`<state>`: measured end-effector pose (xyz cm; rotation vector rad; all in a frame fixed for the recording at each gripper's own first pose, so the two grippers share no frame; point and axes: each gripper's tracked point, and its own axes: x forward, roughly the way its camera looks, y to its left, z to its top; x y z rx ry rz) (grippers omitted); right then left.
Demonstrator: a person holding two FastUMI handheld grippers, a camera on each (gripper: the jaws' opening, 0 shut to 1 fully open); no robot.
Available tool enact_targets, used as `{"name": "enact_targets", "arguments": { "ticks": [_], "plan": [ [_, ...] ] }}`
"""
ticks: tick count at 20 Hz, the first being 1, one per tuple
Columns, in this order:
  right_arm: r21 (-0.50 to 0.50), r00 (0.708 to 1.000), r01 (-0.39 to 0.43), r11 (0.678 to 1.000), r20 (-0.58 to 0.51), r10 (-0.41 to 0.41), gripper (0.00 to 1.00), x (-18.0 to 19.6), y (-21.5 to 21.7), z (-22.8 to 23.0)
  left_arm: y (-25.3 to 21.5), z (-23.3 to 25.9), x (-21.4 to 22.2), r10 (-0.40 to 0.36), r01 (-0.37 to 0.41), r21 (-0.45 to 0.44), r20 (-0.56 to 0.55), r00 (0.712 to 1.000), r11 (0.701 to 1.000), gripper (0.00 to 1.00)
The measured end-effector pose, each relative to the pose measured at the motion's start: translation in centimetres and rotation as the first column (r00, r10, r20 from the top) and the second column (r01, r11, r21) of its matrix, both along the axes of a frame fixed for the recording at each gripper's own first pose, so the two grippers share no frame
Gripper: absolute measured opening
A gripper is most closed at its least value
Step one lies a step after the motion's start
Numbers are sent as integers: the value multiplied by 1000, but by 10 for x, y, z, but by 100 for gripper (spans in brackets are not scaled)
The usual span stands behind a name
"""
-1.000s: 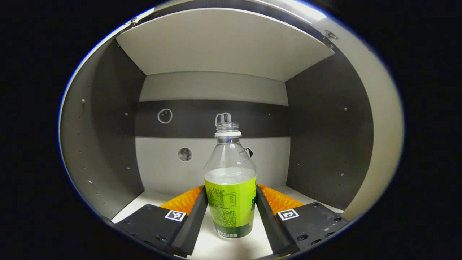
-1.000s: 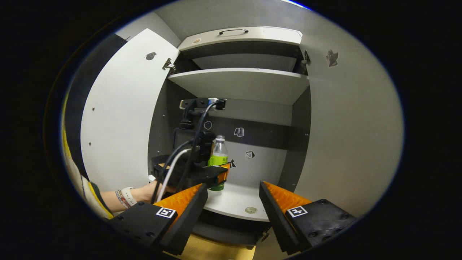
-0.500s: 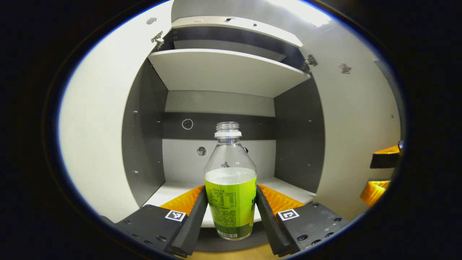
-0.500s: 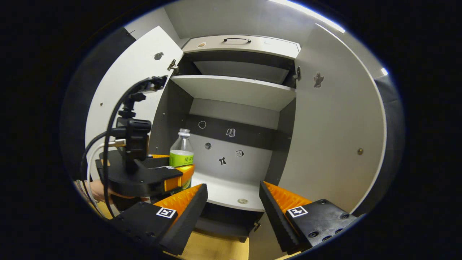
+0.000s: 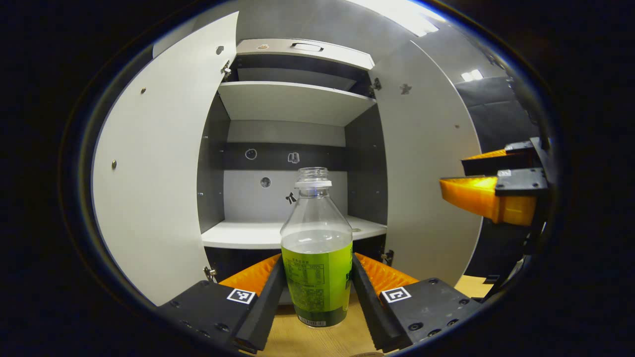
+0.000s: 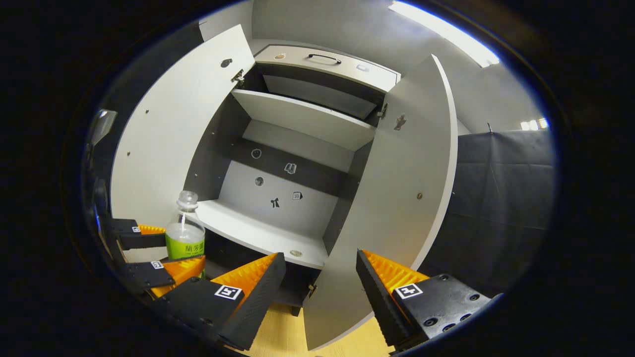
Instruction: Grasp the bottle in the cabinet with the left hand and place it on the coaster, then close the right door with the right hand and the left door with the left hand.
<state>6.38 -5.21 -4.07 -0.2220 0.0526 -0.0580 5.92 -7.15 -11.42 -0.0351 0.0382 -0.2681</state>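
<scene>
I have backed the left gripper [image 5: 317,292] out of the cabinet [image 5: 292,101] over the last second; its fingers pinch the bottle [image 5: 316,258] at the label, low in the middle of the left gripper view, now hanging over the wooden table [image 5: 317,342] instead of the shelf. The right gripper [image 6: 317,287] has drifted back too, jaws wide and empty, near the right door [image 6: 397,208]. Extraction is done; the coaster comes next, possibly the pale sliver at the bottom edge, though I cannot be sure.
</scene>
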Motion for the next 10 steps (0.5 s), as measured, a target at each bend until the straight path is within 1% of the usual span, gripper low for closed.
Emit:
{"name": "enact_targets", "arguments": {
  "ticks": [4,7,9,10],
  "plan": [
    [36,998,39,999,-43,-37,96,10,-13,-31,-29,-45,-37,-49,49,23,-2,999,999,77],
    [38,997,0,999,-82,3,96,8,-10,-55,-46,-78,-60,-63,63,-4,-14,998,998,77],
    [9,996,-16,1000,-89,16,96,5,-12,-69,-51,-96,-68,-51,50,-38,-19,999,998,77],
    [5,995,-31,999,-96,32,96,2,-10,-75,-51,-109,-71,-33,31,-49,-32,999,998,77]
  ]
}}
